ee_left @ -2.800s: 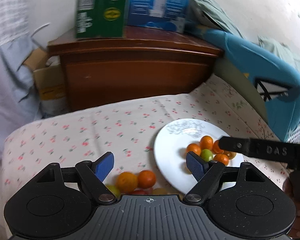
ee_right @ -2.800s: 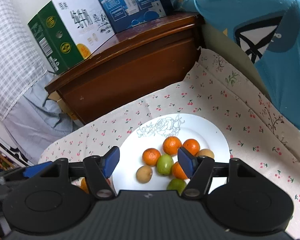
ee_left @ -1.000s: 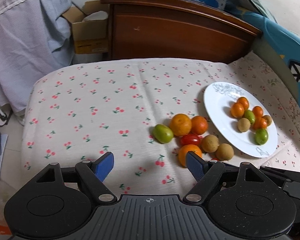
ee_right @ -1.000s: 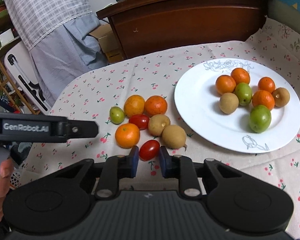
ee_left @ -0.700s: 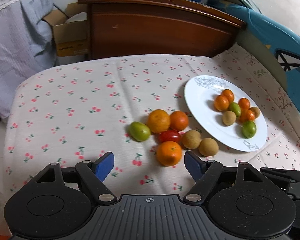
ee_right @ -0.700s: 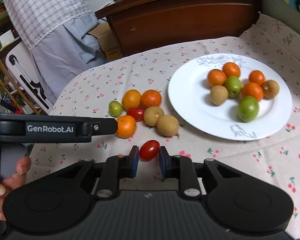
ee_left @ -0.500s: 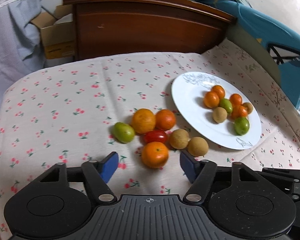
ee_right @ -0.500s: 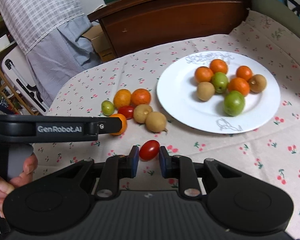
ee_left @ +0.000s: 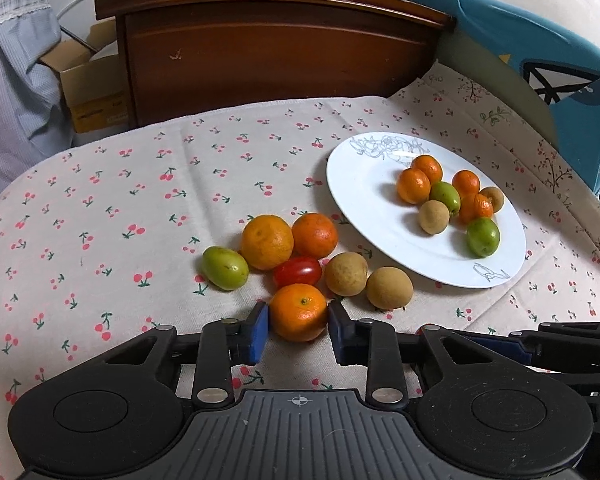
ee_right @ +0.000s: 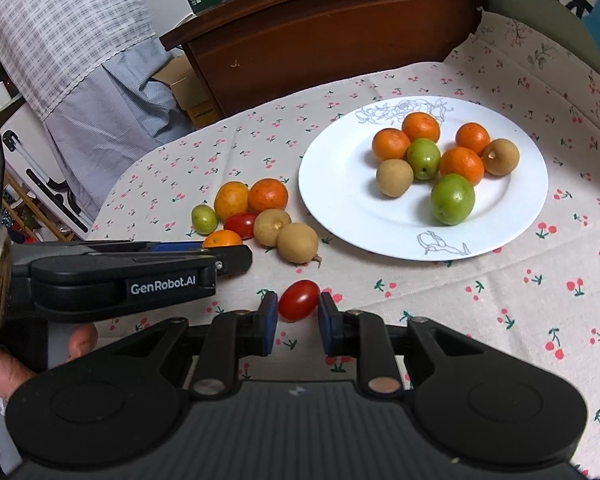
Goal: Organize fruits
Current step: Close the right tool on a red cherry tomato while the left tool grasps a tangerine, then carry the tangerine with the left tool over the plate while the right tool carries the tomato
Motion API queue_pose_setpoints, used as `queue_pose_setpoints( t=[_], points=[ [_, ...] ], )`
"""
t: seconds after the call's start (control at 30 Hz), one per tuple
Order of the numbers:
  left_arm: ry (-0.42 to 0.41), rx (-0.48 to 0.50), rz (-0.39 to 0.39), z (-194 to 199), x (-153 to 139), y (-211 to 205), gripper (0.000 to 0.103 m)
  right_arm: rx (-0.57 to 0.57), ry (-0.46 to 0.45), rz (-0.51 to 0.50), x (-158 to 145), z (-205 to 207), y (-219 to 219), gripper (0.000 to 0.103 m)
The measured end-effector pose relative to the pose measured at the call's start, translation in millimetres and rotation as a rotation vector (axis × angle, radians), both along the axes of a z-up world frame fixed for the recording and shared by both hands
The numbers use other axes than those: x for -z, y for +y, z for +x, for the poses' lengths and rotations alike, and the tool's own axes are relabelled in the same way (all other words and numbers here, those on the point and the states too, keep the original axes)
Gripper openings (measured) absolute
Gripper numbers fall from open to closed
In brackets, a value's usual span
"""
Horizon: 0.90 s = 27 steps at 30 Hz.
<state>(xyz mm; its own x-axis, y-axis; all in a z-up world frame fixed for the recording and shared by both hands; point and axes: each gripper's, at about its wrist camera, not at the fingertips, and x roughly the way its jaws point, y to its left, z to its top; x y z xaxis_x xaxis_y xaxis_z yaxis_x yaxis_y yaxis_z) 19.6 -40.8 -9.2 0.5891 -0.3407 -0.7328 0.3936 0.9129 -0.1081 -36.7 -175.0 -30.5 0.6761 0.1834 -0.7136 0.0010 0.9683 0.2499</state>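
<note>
Left gripper point(ee_left: 298, 326) clamped on mandarin point(ee_left: 298, 312) | right gripper point(ee_right: 298, 314) clamped on cherry tomato point(ee_right: 299, 300)

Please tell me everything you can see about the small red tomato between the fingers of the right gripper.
The red tomato is small, oval and glossy, with smooth, unbroken skin. It sits tilted between the blue pads of the right gripper, which has narrowed around it; whether the pads truly press it I cannot tell. It is apart from the fruit heap, in front of the white plate.
</note>
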Motion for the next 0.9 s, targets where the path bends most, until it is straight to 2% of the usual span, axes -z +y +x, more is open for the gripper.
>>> queue_pose_setpoints(
  t=[0.6,0.9],
  points=[
    [-0.046,-0.069,-0.012,-16,-28,18,0.029,-0.018,-0.041,0.031,-15,-2,4,0.022],
    [-0.101,-0.057,-0.046,-18,-49,13,0.029,0.024,-0.11,0.053,-38,-2,-9,0.022]
  ],
)
